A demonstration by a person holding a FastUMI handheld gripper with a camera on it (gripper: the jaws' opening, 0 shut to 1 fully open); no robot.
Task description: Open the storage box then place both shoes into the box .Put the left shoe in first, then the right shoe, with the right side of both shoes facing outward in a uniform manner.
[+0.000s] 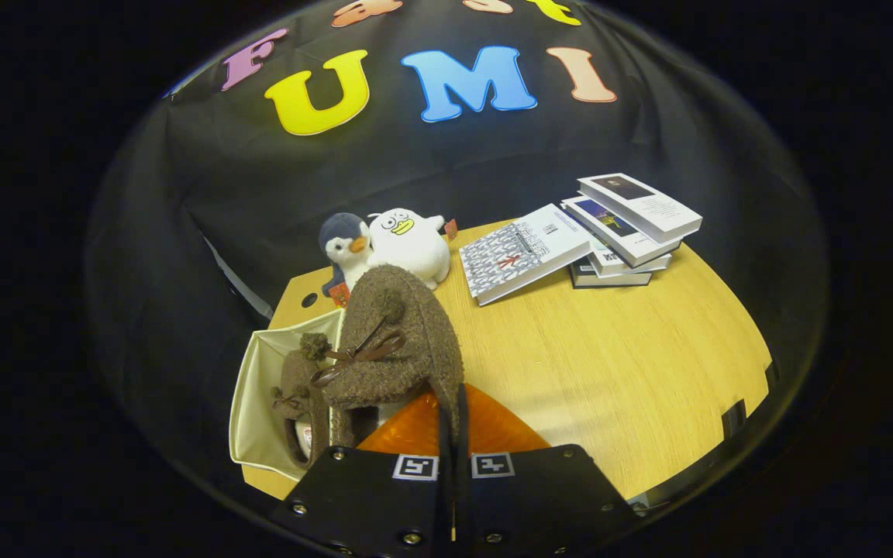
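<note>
Furthest left we see the storage box (pixel 256 403), open, with the first shoe (pixel 295 403) already lying inside it, its bow facing up. Just beside it, our gripper (pixel 453 457) has its fingers pinched nearly together on the heel edge of the second shoe (pixel 400 341), which hangs tilted over the box's near wall, probably so it can drop in alongside its mate. Behind sit a penguin toy (pixel 344 248) and a white duck toy (pixel 409 244). Further right on the wooden table (pixel 609 372) lie a loose book (pixel 520 252) and a stack of books (pixel 629 229), well apart from our work.
</note>
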